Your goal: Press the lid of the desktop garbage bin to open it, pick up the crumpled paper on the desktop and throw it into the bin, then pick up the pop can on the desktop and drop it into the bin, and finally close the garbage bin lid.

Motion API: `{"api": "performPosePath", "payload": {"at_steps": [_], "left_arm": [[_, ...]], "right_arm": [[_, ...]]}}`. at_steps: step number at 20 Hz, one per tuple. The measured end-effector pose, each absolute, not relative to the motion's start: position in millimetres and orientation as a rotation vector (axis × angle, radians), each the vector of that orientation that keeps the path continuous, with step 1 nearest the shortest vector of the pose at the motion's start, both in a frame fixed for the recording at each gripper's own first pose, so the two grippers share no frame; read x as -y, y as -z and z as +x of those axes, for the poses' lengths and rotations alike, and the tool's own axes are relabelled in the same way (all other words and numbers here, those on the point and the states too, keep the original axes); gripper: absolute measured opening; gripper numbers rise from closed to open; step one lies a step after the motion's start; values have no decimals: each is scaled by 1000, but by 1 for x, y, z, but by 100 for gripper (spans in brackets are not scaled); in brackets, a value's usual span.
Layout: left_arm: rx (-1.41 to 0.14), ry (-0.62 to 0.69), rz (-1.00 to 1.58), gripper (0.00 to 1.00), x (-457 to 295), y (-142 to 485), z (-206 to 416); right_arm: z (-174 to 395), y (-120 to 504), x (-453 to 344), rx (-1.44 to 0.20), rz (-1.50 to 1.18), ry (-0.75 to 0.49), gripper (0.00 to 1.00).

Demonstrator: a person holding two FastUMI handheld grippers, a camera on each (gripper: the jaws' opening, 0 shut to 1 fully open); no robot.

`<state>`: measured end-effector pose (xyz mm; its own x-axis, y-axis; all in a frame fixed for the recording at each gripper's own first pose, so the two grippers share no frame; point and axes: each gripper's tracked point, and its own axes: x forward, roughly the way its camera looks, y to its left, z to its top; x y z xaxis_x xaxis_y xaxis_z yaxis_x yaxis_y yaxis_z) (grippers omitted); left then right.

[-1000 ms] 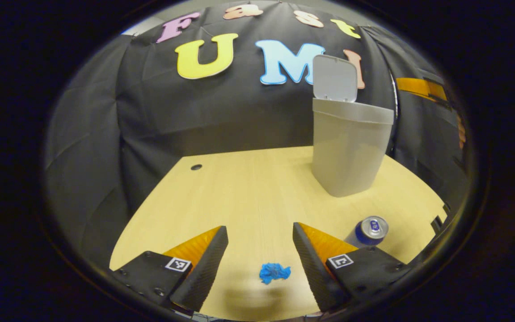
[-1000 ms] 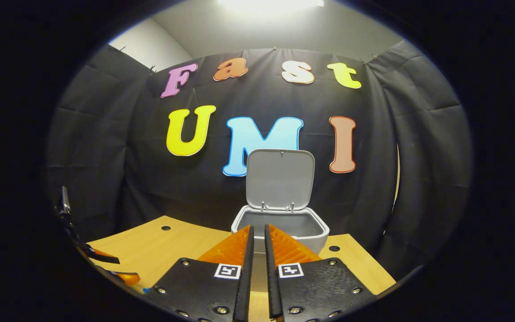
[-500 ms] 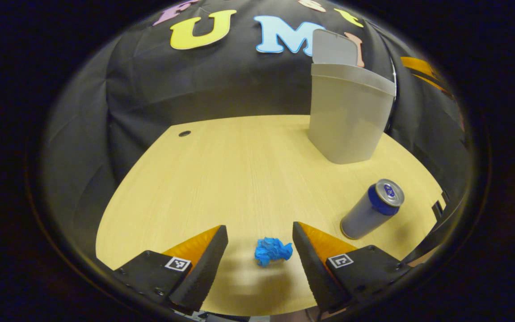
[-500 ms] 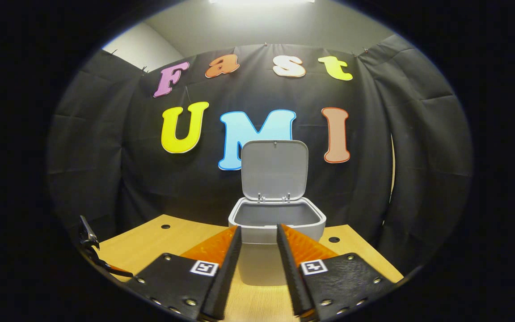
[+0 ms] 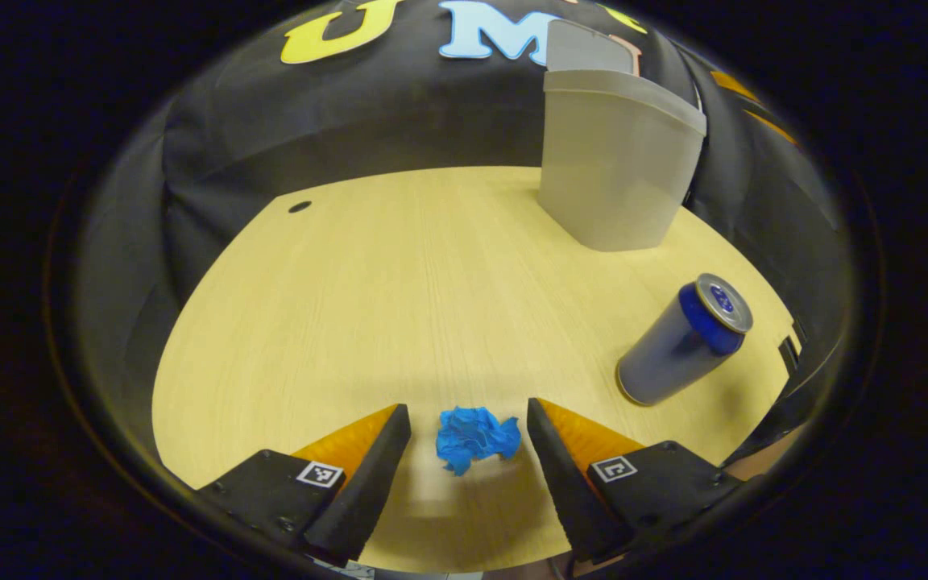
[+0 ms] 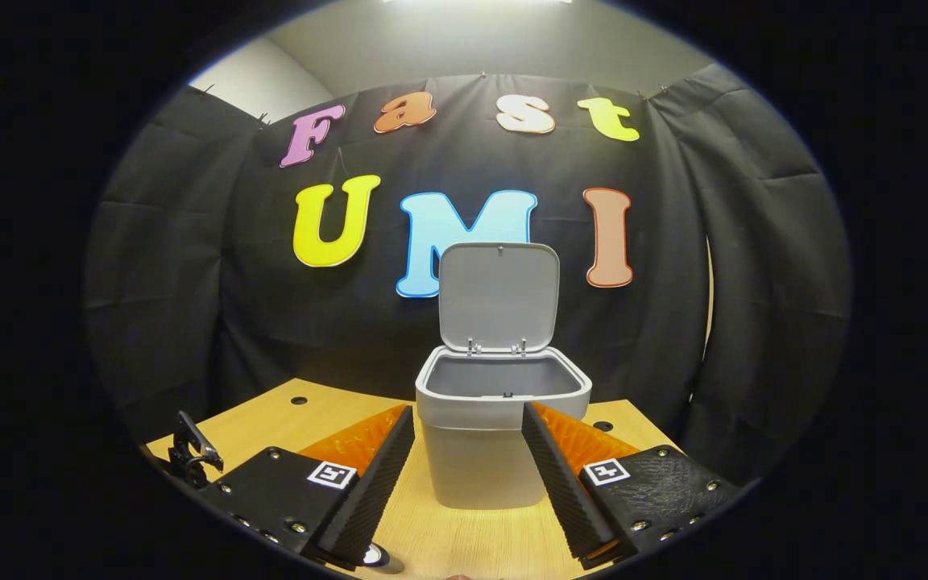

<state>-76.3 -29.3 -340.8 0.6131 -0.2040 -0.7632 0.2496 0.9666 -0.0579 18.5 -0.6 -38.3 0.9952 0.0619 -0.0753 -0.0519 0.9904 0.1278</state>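
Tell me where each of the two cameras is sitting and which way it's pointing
Left gripper view: rides on the left gripper, angled down at the table; its open fingers flank the crumpled paper, with the pop can to the right.
Right gripper view: rides on the right gripper, facing level toward the garbage bin, lid up; its open fingers frame the bin.
Shared: bin, table.

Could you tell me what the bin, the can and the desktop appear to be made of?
The bin: grey plastic, probably, with matte, smooth moulded walls. The can: likely aluminium, given its shiny silver rim and top. The desktop: pale wood or wood-look laminate with fine straight grain; which one is unclear.
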Motion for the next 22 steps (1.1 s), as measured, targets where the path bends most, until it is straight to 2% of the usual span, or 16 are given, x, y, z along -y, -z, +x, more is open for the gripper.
{"api": "performPosePath", "payload": {"at_steps": [6,7,8,10,12,14,16,17,19,21,22], "left_arm": [[-923,283,93,96,35,361,-79],[-919,280,103,99,34,361,-78],[-914,284,107,94,33,362,-78],[-900,282,108,98,36,363,-75],[-890,284,107,95,38,365,-77],[-876,277,106,98,36,365,-76],[-875,277,108,90,37,365,-76],[-871,269,112,92,36,365,-76],[-869,260,111,70,35,364,-75],[-868,253,115,70,35,363,-74],[-867,243,113,58,34,364,-74]], "right_arm": [[19,44,0,-101,147,-44,87],[20,45,1,-104,143,-42,87],[20,46,1,-110,135,-42,87],[18,48,2,-116,125,-39,87],[18,50,2,-122,127,-39,87],[17,54,-1,-134,129,-46,87],[16,61,-1,-151,126,-54,87],[16,63,-2,-155,125,-56,87],[14,64,-2,-157,127,-58,87],[13,65,0,-157,131,-53,87],[13,64,0,-156,134,-53,87]]}}
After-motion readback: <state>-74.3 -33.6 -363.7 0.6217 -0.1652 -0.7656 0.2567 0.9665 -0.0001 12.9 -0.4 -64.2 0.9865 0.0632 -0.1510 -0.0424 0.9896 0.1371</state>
